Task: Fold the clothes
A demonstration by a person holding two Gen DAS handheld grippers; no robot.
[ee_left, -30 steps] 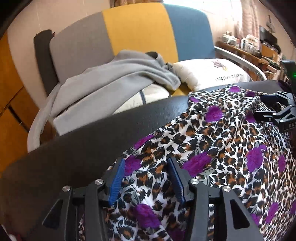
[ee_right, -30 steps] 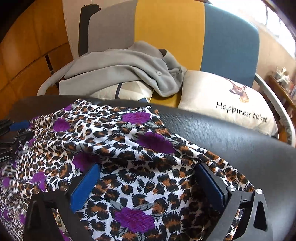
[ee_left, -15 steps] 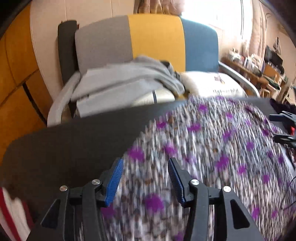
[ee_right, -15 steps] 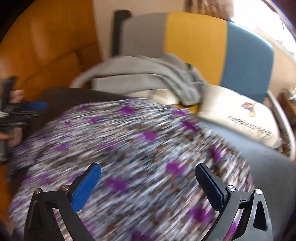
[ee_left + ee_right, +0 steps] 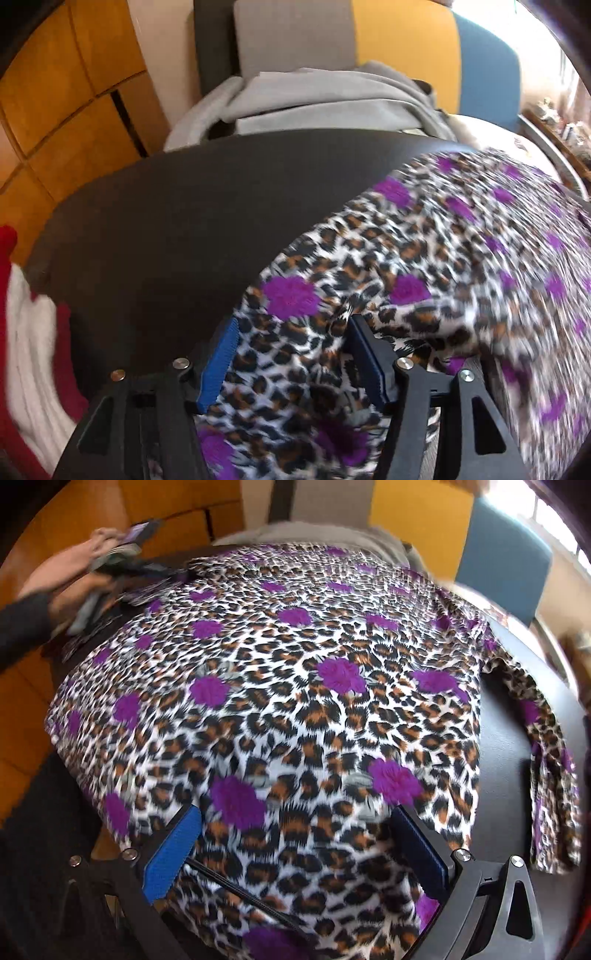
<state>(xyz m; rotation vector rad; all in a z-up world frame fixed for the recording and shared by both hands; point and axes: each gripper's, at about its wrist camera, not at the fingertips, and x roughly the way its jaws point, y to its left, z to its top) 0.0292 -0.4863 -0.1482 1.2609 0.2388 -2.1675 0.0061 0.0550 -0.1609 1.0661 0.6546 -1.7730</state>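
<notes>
The leopard-print garment (image 5: 295, 686) lies spread over the black table (image 5: 166, 229), one sleeve trailing toward its right edge, with the left gripper (image 5: 291, 363), jaws just widened, and the right gripper (image 5: 295, 853) both released above the cloth

Leopard-print garment (image 5: 424, 258): right part smeared by motion blur.
Red-and-white cloth (image 5: 33, 350): cut off by the frame's left edge.
Left hand (image 5: 92, 554): blurred; what it grips is unreadable.
</notes>
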